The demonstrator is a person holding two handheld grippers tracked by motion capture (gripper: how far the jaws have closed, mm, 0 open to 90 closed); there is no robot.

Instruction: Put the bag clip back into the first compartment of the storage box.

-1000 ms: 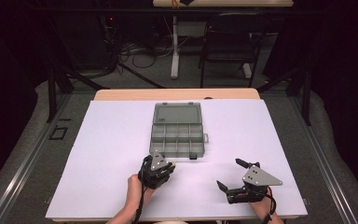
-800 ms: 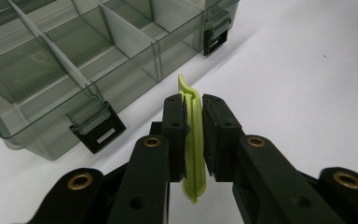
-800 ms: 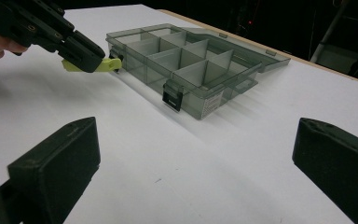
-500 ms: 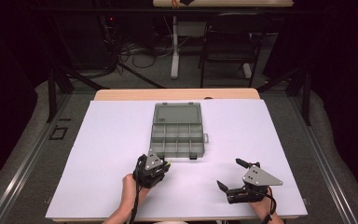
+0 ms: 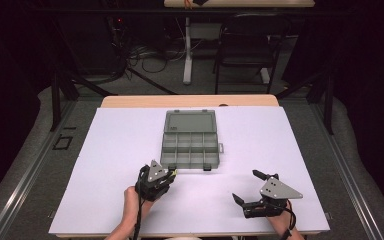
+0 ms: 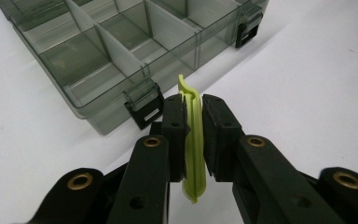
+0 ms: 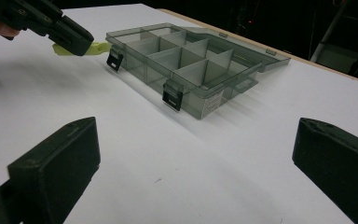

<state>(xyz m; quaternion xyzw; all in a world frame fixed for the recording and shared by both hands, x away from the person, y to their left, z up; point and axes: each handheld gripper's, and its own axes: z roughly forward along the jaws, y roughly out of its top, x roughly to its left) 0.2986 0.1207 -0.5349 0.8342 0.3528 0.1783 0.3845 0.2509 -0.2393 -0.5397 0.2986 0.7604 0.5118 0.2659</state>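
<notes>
Left gripper (image 5: 171, 174), seen in the high view at about 7 o'clock on the white table (image 5: 110, 165), held in the person's left hand (image 5: 132, 200). Its jaws are clamped on a slim lime-green plastic strip (image 6: 193, 144). In the left gripper view the strip stands on edge between the two black pads (image 6: 175, 135), running along the jaws; its curved tip pokes out past the pads at 12 o'clock and its lower end hangs out behind them at 6 o'clock. The tip sits just short of the box's near wall, apart from it.

Smoky-grey clear plastic compartment box (image 5: 190, 147), centre of the table, lid open and lying flat on the far side. Dividers split it into small bins; those in view look bare. Two black latches on the near wall; the left latch (image 6: 143, 105) lies at about 10 o'clock from the green tip, close by.

In the right gripper view, the left gripper (image 7: 81, 44) shows at 10 o'clock with the green strip (image 7: 95, 47) sticking out toward the box's (image 7: 191, 56) near left corner, beside its black latch (image 7: 114, 59).

Right gripper (image 5: 245, 187), at about 5 o'clock on the table, well apart from the box. Jaws spread wide, nothing between them, just bare white tabletop.
</notes>
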